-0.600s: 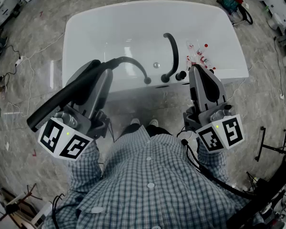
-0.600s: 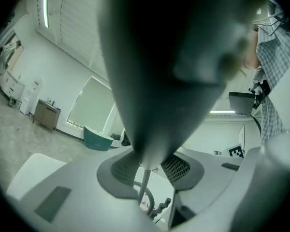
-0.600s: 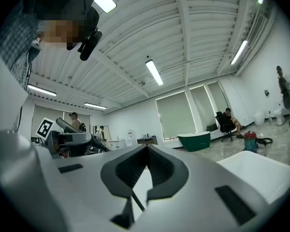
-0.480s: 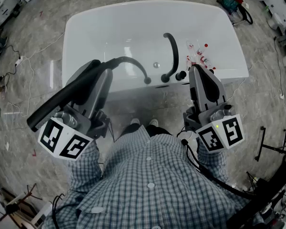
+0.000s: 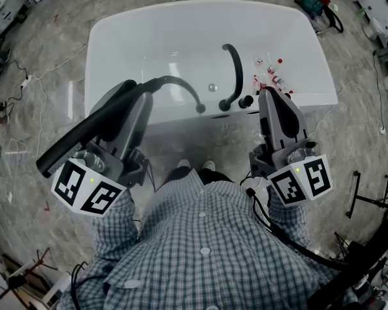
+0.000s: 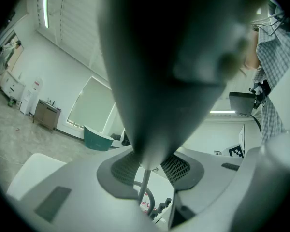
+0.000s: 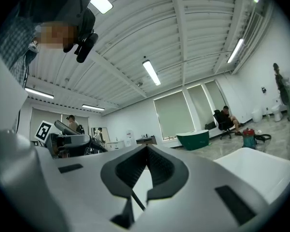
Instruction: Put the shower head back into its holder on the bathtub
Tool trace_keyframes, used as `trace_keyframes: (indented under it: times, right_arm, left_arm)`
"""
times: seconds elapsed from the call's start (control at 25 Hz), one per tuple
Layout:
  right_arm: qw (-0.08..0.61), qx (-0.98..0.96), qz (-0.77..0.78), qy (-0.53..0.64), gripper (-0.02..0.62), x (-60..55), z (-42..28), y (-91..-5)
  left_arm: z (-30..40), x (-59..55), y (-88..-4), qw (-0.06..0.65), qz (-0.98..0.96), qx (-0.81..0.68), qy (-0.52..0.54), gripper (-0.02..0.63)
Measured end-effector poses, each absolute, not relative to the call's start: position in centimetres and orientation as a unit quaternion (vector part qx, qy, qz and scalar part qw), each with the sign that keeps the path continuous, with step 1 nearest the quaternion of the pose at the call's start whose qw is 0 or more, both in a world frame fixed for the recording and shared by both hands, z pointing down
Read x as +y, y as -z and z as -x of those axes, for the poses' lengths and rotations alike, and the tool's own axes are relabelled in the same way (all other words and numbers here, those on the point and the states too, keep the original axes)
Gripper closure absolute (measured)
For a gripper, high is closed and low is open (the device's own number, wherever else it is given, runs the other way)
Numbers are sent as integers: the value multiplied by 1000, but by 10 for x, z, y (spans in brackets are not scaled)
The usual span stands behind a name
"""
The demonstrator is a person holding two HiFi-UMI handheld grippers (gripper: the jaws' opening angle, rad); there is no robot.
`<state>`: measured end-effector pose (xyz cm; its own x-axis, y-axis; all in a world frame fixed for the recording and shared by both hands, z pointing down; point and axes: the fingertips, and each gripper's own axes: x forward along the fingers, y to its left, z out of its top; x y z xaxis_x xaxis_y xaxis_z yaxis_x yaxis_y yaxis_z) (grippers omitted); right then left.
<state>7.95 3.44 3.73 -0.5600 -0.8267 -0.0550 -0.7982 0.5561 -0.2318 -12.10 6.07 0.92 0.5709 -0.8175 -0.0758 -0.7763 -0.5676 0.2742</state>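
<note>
You are clamping the shower head (image 5: 84, 131) in the left gripper (image 5: 137, 102), jaws spread wide around its dark handle at frame left, while its hose (image 5: 178, 81) is arching to the bathtub (image 5: 181, 8) rim at centre. The right gripper (image 5: 268, 95) is hovering at right, jaws together and empty. The long handle is overhanging your grip, so it is risking twisting or slipping, and the hose may be dragging it off line.
</note>
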Motion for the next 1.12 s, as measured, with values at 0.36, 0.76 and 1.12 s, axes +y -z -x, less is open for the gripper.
trace_keyframes:
  times: [0.36,0.76,1.12]
  right_arm:
    - [79,879,462,92,589,32,-79,-41]
    - [73,878,463,97,589,30,-76,-45]
    - [68,877,465,103,589,28,-75,-50]
  left_arm:
    - [120,58,-13,104,-882,-450,98,466]
    - [123,56,-18,114,-880,-451,93,466]
    - [122,53,-26,124,-879,-452,87,466]
